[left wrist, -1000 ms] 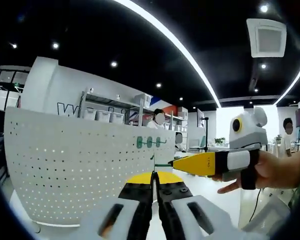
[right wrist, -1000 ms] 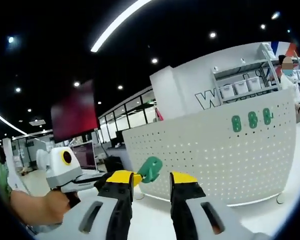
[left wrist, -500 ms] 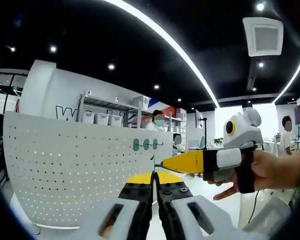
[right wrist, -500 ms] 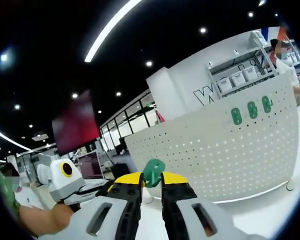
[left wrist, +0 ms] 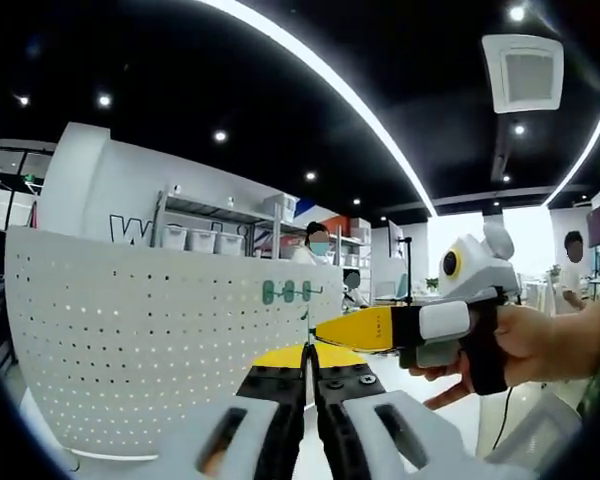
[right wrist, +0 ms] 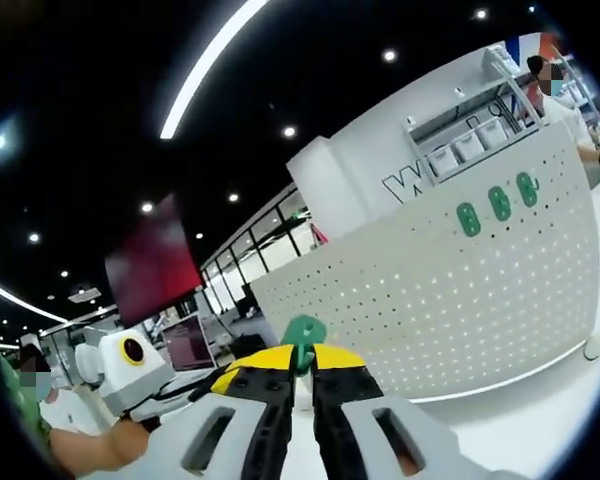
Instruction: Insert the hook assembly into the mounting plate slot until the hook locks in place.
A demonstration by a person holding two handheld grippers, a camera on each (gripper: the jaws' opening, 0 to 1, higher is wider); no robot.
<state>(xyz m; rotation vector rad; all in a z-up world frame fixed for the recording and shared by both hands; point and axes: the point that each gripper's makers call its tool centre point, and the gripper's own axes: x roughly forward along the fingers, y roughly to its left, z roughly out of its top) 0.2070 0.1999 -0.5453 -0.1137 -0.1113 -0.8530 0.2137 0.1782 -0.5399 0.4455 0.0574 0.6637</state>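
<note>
The white perforated mounting plate (left wrist: 130,340) stands upright, with three green hooks (left wrist: 285,292) hung near its top right. My left gripper (left wrist: 306,352) is shut on the green hook assembly (left wrist: 306,322), seen edge-on as a thin strip above the jaw tips. My right gripper (left wrist: 325,328), held by a hand, comes in from the right and its yellow tip meets that strip. In the right gripper view, my right gripper (right wrist: 302,362) is shut on the green hook assembly (right wrist: 303,333), in front of the mounting plate (right wrist: 450,300) with its green hooks (right wrist: 495,204). My left gripper's body (right wrist: 130,365) is at the lower left.
The plate rests on a white table (right wrist: 520,420). Behind it are shelves with white bins (left wrist: 210,235) and people at the back. A dark red screen (right wrist: 150,270) hangs at the left of the right gripper view.
My right gripper's jaws, open a second ago beside the green hook assembly, have shut on it. In the left gripper view the right gripper has moved left up to the hook.
</note>
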